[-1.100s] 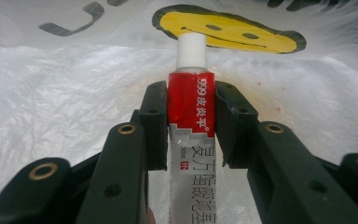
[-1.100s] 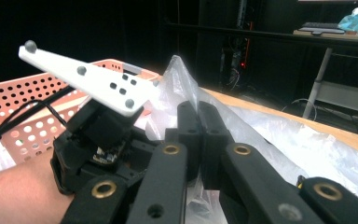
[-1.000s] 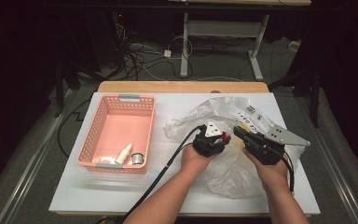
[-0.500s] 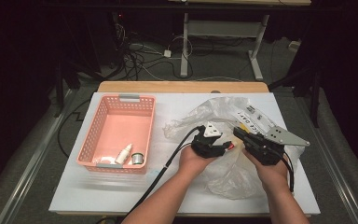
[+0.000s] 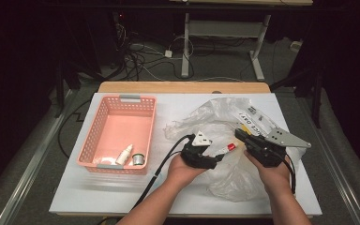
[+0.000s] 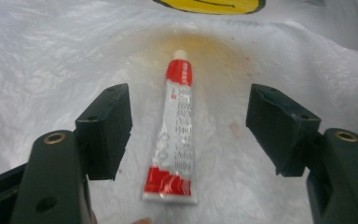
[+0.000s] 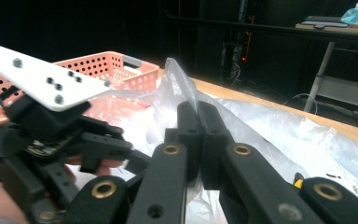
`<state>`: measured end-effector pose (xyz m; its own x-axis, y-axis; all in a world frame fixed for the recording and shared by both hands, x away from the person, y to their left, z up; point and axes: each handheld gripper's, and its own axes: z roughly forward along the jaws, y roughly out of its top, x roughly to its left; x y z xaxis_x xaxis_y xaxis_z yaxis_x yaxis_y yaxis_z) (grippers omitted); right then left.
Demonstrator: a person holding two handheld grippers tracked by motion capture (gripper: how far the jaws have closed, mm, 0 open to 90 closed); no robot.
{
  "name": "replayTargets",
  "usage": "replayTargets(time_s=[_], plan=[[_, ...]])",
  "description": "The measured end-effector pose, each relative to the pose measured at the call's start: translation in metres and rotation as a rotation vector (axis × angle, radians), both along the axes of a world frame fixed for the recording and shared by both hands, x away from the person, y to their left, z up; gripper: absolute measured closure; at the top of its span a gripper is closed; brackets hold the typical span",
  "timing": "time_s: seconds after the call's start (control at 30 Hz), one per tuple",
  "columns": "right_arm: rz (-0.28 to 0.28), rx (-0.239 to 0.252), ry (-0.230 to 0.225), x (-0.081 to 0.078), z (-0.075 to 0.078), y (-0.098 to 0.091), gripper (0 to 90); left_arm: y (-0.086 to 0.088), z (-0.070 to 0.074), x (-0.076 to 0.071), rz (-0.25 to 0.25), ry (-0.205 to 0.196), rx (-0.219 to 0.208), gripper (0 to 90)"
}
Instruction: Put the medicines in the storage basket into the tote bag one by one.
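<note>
Fingers [image 6: 107, 128] of your left gripper [image 6: 189, 130] stand well apart and have just been opening, with the red-and-white tube [image 6: 175, 128] lying between them on the clear plastic bag [image 6: 51, 56] — the pads touch neither side of it. In the high view the tube [image 5: 227, 148] shows just beyond the left gripper [image 5: 215, 157], cap end pointing away from it, over the middle of the bag [image 5: 225, 112]. Your right gripper [image 7: 198, 116] has its fingers pressed together on a fold of the bag, lifting that film a little off the white table [image 5: 178, 105]; in the high view it sits at the bag's right side [image 5: 243, 136].

By the look of it, you are at the grasp step: the bag is held taut and the tube is lined up but not yet gripped. The pink basket [image 5: 104, 123], well to the left, already holds a small white bottle [image 5: 124, 153] and a round metal piece [image 5: 138, 159], so it is the likely destination.

Next, ease the left gripper forward so the pads flank the tube's middle, then close — firmly enough to hold it, but gently, since a soft tube will squash. Keep the right gripper's pinch steady so the film does not bunch under the tube.
</note>
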<state>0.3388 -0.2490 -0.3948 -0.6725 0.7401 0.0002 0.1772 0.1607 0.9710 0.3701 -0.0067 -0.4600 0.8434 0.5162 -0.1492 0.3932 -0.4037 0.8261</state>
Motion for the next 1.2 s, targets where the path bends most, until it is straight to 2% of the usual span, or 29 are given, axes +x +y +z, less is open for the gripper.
replayTargets(time_s=[0.17,0.3,0.5,0.7,0.93,1.07,1.2], plan=[[0.000,-0.008,0.000,-0.001,-0.001,-0.001,89.9,0.014,0.002,-0.009,-0.005,0.011,-0.014,22.4],[-0.003,-0.011,0.002,-0.001,-0.001,0.000,89.9,0.022,0.006,-0.018,0.005,0.010,-0.003,14.0],[-0.003,-0.010,0.002,-0.002,-0.001,-0.002,89.8,0.037,0.014,-0.031,0.012,-0.003,-0.017,13.6],[-0.004,-0.010,0.003,-0.003,-0.001,-0.001,89.9,0.048,0.021,-0.039,0.019,0.014,-0.011,0.0],[-0.003,-0.015,0.000,-0.004,0.000,0.000,89.9,0.065,0.027,-0.049,0.038,-0.012,0.001,0.0],[-0.003,-0.018,-0.004,-0.005,0.000,0.000,89.8,0.074,0.026,-0.056,0.049,-0.012,-0.024,0.0],[-0.008,-0.010,-0.002,-0.005,0.001,-0.002,89.8,0.082,0.028,-0.059,0.057,-0.013,-0.024,0.0]])
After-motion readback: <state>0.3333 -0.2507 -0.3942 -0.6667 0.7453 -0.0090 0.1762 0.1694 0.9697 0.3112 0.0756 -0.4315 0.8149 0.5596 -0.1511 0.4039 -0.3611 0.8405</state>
